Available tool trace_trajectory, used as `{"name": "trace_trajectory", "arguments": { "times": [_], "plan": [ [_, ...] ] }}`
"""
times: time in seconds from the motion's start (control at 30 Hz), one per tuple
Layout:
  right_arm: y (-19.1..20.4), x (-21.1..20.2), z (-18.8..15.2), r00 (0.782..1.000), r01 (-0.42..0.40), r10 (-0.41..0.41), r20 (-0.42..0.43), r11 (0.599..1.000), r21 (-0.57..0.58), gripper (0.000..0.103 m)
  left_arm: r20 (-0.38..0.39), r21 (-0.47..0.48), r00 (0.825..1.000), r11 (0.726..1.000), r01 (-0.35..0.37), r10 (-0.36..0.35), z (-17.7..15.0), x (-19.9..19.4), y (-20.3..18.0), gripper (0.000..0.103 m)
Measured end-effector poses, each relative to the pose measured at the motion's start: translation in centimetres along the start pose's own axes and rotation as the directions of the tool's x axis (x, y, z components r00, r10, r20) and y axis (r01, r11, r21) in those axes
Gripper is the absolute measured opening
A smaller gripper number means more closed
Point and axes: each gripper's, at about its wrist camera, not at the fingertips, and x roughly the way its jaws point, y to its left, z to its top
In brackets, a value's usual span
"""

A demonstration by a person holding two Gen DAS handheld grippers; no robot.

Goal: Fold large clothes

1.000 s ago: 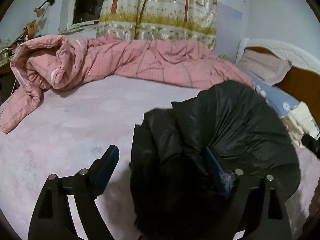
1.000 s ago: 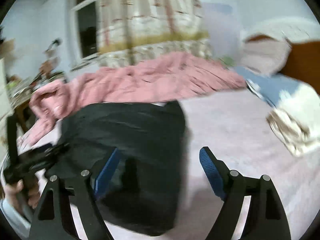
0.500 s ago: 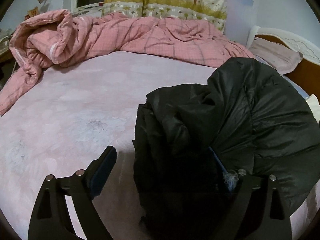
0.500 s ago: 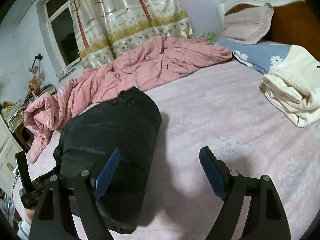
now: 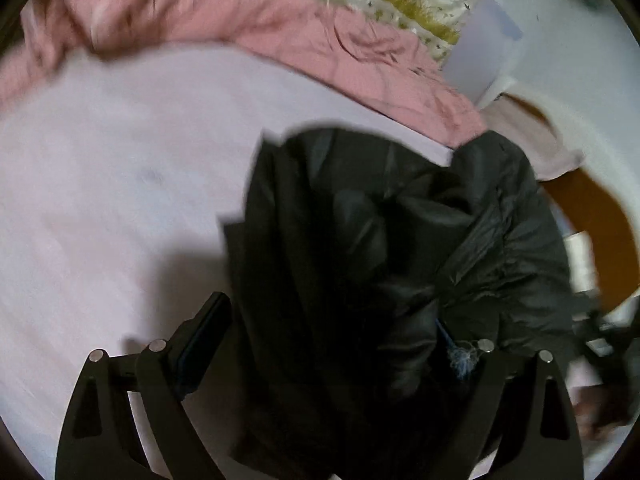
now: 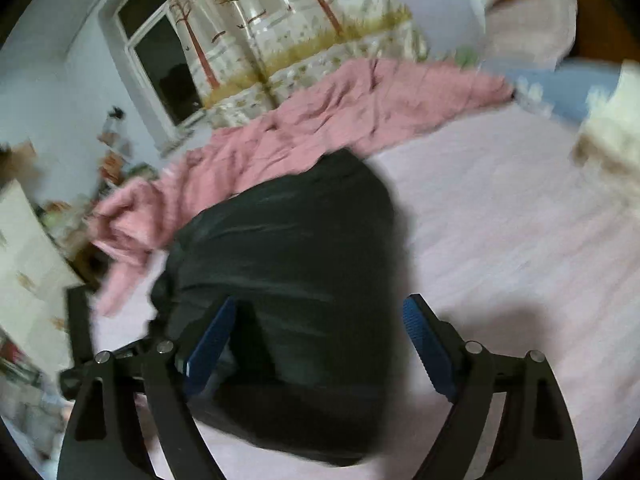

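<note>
Left wrist view: the left gripper (image 5: 320, 354) stands wide astride the black puffer jacket (image 5: 400, 240) bunched on the pink bedsheet (image 5: 112, 184), pads not visibly pressing.

Right wrist view: the right gripper (image 6: 316, 354), jaws opening, straddles the folded bundle (likely a finishing tidy); next, press it flat.

You have no readable text, label, brand, number or sign in either wrist view. Both views are motion-blurred. The curtain (image 6: 280, 32) carries only a printed pattern of trees and grass, no letters, and the small items on the wall beside the window (image 6: 160, 60) are too smeared to read.
</note>
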Motion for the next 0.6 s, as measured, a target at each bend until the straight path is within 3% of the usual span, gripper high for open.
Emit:
{"name": "trace_trajectory", "arguments": {
  "times": [0.03,0.2,0.23,0.33,0.4,0.47,0.5,0.57,0.6],
  "plan": [
    [-0.3,0.6,-0.3,0.999,-0.027,0.027,-0.024,0.999,0.032,0.087,0.001,-0.011,1.000,1.000,0.010,-0.010,-0.3,-0.1,0.0,0.093],
    [-0.8,1.8,-1.0,0.999,-0.010,0.013,-0.048,0.998,0.067,0.094,-0.026,-0.088,0.994,0.991,0.102,-0.105,-0.4,0.4,1.2,0.097],
    [-1.0,2.0,-1.0,0.998,-0.013,0.017,-0.059,0.997,0.075,0.099,-0.027,-0.091,0.992,0.989,0.116,-0.119,-0.3,0.5,1.3,0.098],
    [-1.9,3.5,-1.0,0.986,-0.053,0.071,-0.151,0.991,0.121,0.103,-0.022,-0.070,0.989,0.987,0.141,-0.143,-0.5,0.8,0.8,0.099],
    [-2.5,4.1,-1.2,0.983,-0.057,0.083,-0.161,0.985,0.161,0.103,-0.006,-0.040,0.987,0.987,0.158,-0.158,-0.6,1.1,0.3,0.090],
    [-2.5,4.7,-1.3,0.982,-0.061,0.089,-0.168,0.985,0.163,0.103,0.019,-0.012,0.985,0.985,0.169,-0.169,-0.7,0.8,-0.3,0.071],
    [-2.4,5.0,-1.3,0.981,-0.056,0.084,-0.175,0.986,0.156,0.103,0.032,0.007,0.986,0.986,0.164,-0.164,-0.8,0.7,-0.8,0.066],
    [-1.8,4.9,-1.2,0.983,-0.041,0.061,-0.172,0.992,0.120,0.090,0.069,0.070,0.988,0.989,0.130,-0.135,-1.0,-0.1,-1.9,0.050],
    [-1.3,4.4,-1.0,0.987,-0.022,0.035,-0.154,0.996,0.087,0.075,0.096,0.113,0.989,0.988,0.103,-0.114,-1.0,-0.6,-2.7,0.047]
  ]
}}
